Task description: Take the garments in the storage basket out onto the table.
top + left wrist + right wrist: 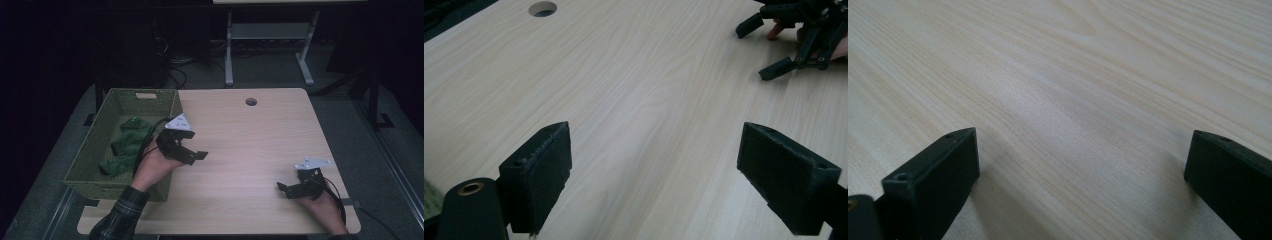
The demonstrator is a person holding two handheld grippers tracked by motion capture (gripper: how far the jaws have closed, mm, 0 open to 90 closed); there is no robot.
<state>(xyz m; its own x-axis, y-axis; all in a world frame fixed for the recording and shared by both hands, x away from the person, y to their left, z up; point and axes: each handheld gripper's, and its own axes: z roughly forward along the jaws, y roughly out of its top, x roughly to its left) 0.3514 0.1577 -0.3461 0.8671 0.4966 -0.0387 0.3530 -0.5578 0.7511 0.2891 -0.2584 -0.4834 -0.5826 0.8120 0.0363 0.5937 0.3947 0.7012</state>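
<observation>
Holding both grippers wide and empty over the table: left gripper, right gripper. Green cloth, probably socks, lies in the basket; soft, light, I'd pinch a fold.

I am viewing a light wood-grain table occupying the centre of the high view. A round cable hole is sitting near its far edge, in the upper middle of the frame. A green woven basket is resting directly on the table at the left of the frame, covering its left edge from far to near. Green cloth is lying inside the basket. The remaining tabletop is showing bare wood grain.
</observation>
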